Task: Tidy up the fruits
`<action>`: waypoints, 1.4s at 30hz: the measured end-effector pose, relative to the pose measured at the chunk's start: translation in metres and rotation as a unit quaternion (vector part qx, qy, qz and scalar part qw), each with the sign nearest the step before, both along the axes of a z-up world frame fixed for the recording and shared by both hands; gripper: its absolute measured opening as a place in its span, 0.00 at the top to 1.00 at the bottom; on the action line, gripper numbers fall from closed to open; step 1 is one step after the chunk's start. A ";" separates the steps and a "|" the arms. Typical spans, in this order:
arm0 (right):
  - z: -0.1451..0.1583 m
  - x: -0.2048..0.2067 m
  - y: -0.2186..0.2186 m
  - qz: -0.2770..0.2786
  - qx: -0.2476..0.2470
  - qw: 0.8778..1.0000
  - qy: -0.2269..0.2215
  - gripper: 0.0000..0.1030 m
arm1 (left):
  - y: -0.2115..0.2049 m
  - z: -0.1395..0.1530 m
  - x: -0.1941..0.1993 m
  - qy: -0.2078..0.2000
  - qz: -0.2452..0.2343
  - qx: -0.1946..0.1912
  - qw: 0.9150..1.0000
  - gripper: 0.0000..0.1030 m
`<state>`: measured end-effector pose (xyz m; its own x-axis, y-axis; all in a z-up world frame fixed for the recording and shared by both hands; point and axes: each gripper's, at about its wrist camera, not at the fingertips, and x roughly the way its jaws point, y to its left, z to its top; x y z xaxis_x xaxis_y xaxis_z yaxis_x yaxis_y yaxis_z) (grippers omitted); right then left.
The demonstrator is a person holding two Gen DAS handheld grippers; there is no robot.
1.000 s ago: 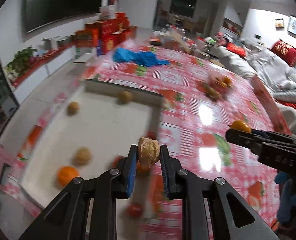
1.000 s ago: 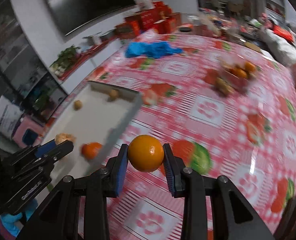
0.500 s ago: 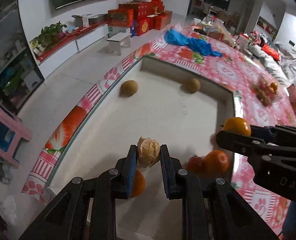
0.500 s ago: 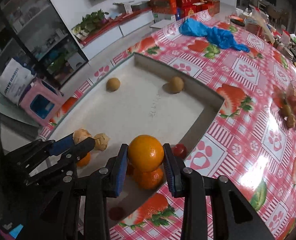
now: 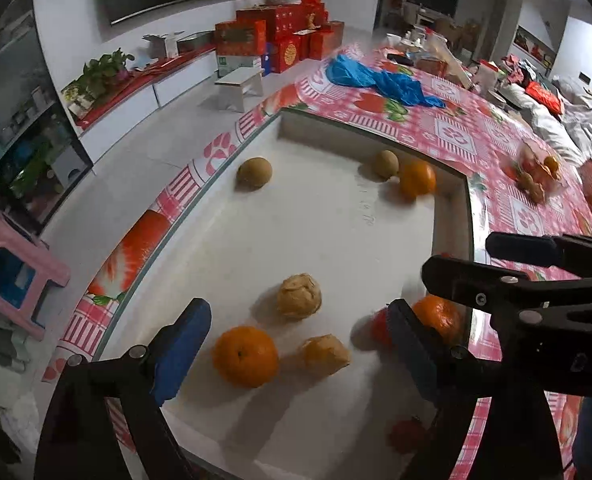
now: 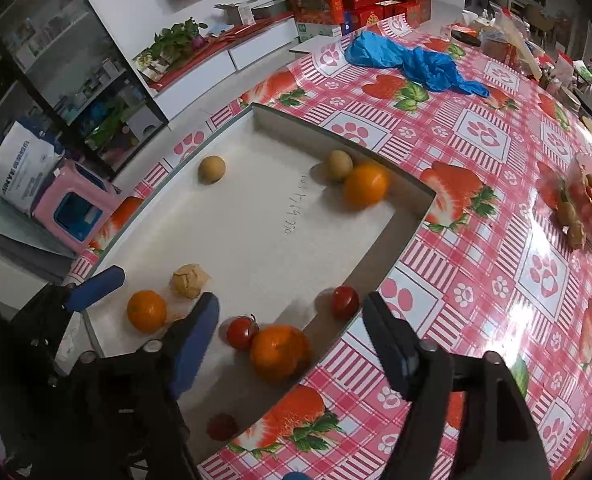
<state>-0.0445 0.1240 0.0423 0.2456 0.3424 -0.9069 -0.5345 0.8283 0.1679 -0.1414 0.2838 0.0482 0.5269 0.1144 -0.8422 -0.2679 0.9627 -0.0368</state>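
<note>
A white tray (image 5: 320,240) lies on the table and also shows in the right wrist view (image 6: 255,216). In it lie oranges (image 5: 245,356) (image 6: 366,185) (image 6: 279,353), two papery husk fruits (image 5: 299,295) (image 5: 324,354), two brown kiwis (image 5: 254,172) (image 6: 339,165) and small red tomatoes (image 6: 344,302). My left gripper (image 5: 296,354) is open and empty over the tray's near end. My right gripper (image 6: 289,338) is open and empty over the tray's near right corner, and it shows in the left wrist view (image 5: 472,256).
The table has a red and white strawberry cloth (image 6: 476,152). A blue plastic bag (image 6: 412,62) lies at the far side. A clear bag of more fruit (image 6: 588,204) sits at the right. A pink stool (image 6: 75,212) stands on the floor left of the table.
Both grippers have opened. The husk fruit has dropped from the left one into the tray; the orange from the right one now lies at the tray's far end by a kiwi.
</note>
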 end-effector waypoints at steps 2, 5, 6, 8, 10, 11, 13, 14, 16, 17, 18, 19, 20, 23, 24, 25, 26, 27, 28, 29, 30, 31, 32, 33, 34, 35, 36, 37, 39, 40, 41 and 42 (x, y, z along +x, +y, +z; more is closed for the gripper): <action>0.002 -0.002 -0.002 0.000 0.004 1.000 0.001 0.22 | -0.003 -0.001 0.000 0.004 0.000 0.005 1.000 0.12; 0.003 -0.004 -0.004 0.002 -0.002 1.000 0.004 0.18 | -0.004 -0.005 -0.001 0.017 0.002 -0.008 1.000 0.12; 0.003 -0.006 -0.004 0.005 -0.003 1.000 0.006 0.17 | -0.004 -0.006 -0.001 0.019 0.003 -0.011 1.000 0.12; 0.004 -0.008 -0.005 0.008 -0.005 1.000 0.005 0.16 | -0.005 -0.007 -0.003 0.021 0.005 -0.012 1.000 0.12; 0.004 -0.011 -0.007 0.009 -0.009 1.000 0.005 0.15 | -0.008 -0.008 -0.005 0.020 0.003 -0.012 1.000 0.12; 0.003 -0.011 -0.007 0.009 -0.011 1.000 0.005 0.15 | -0.009 -0.008 -0.006 0.020 0.002 -0.012 1.000 0.06; 0.002 -0.012 -0.008 0.011 -0.015 1.000 0.006 0.10 | -0.010 -0.008 -0.008 0.019 0.000 -0.011 1.000 0.00; 0.001 -0.013 -0.009 0.012 -0.018 1.000 0.006 0.04 | -0.011 -0.009 -0.008 0.020 -0.002 -0.010 1.000 0.00; 0.001 -0.014 -0.009 0.011 -0.020 1.000 0.002 0.00 | -0.013 -0.009 -0.009 0.024 -0.003 -0.005 1.000 0.00; 0.001 -0.014 -0.010 0.010 -0.019 1.000 0.002 0.00 | -0.013 -0.009 -0.009 0.025 -0.002 -0.002 1.000 0.00; 0.001 -0.014 -0.010 0.010 -0.019 1.000 0.002 0.00 | -0.013 -0.009 -0.009 0.027 -0.002 0.000 1.000 0.00; 0.001 -0.014 -0.011 0.010 -0.018 1.000 0.001 0.00 | -0.014 -0.010 -0.009 0.031 -0.001 0.002 1.000 0.00; 0.001 -0.014 -0.011 0.010 -0.019 1.000 0.000 0.00 | -0.014 -0.011 -0.009 0.034 -0.001 0.003 0.999 0.00; 0.002 -0.015 -0.011 0.011 -0.021 1.000 -0.002 0.00 | -0.014 -0.010 -0.010 0.031 0.004 0.010 0.999 0.00; 0.002 -0.016 -0.011 0.011 -0.024 1.000 -0.004 0.00 | -0.015 -0.010 -0.010 0.029 0.005 0.013 0.999 0.00; 0.002 -0.017 -0.011 0.012 -0.029 0.999 -0.007 0.00 | -0.015 -0.009 -0.011 0.028 0.006 0.018 0.999 0.00; 0.002 -0.018 -0.010 0.014 -0.034 0.999 -0.010 0.00 | -0.016 -0.008 -0.011 0.027 0.007 0.021 0.999 0.00; 0.002 -0.019 -0.010 0.017 -0.038 0.999 -0.012 0.00 | -0.016 -0.007 -0.011 0.025 0.007 0.024 0.999 0.00; 0.002 -0.019 -0.009 0.019 -0.040 0.999 -0.014 0.00 | -0.017 -0.006 -0.012 0.022 0.007 0.029 0.999 0.00; 0.002 -0.020 -0.009 0.021 -0.041 0.999 -0.015 0.00 | -0.018 -0.005 -0.013 0.020 0.006 0.032 0.999 0.00; 0.002 -0.021 -0.009 0.023 -0.043 0.999 -0.016 0.00 | -0.018 -0.004 -0.013 0.019 0.006 0.034 0.999 0.00; 0.003 -0.022 -0.009 0.024 -0.044 0.999 -0.017 0.00 | -0.018 -0.003 -0.013 0.019 0.005 0.034 0.999 0.00; 0.003 -0.023 -0.008 0.025 -0.045 0.999 -0.019 0.00 | -0.019 -0.003 -0.013 0.020 0.004 0.035 0.999 0.00; 0.003 -0.024 -0.008 0.025 -0.045 0.998 -0.020 0.00 | -0.019 -0.003 -0.013 0.022 0.003 0.035 0.999 0.00; 0.004 -0.024 -0.009 0.026 -0.045 0.998 -0.022 0.00 | -0.020 -0.003 -0.012 0.024 0.003 0.037 0.999 0.00; 0.004 -0.025 -0.009 0.026 -0.045 0.998 -0.023 0.00 | -0.021 -0.003 -0.012 0.025 0.003 0.040 0.999 0.00; 0.005 -0.025 -0.009 0.026 -0.044 0.998 -0.022 0.00 | -0.022 -0.003 -0.012 0.026 0.002 0.042 0.999 0.00; 0.005 -0.025 -0.009 0.025 -0.044 0.998 -0.022 0.00 | -0.023 -0.003 -0.012 0.027 0.002 0.044 0.999 0.00; 0.005 -0.025 -0.010 0.025 -0.046 0.998 -0.022 0.00 | -0.025 -0.003 -0.012 0.028 0.001 0.046 0.999 0.00; 0.004 -0.025 -0.011 0.025 -0.047 0.998 -0.023 0.00 | -0.026 -0.003 -0.012 0.029 0.000 0.048 0.998 0.00; 0.004 -0.025 -0.011 0.025 -0.048 0.998 -0.023 0.00 | -0.027 -0.003 -0.012 0.029 -0.001 0.050 0.998 0.00; 0.004 -0.026 -0.012 0.025 -0.049 0.998 -0.023 0.00 | -0.028 -0.003 -0.012 0.029 -0.002 0.051 0.998 0.00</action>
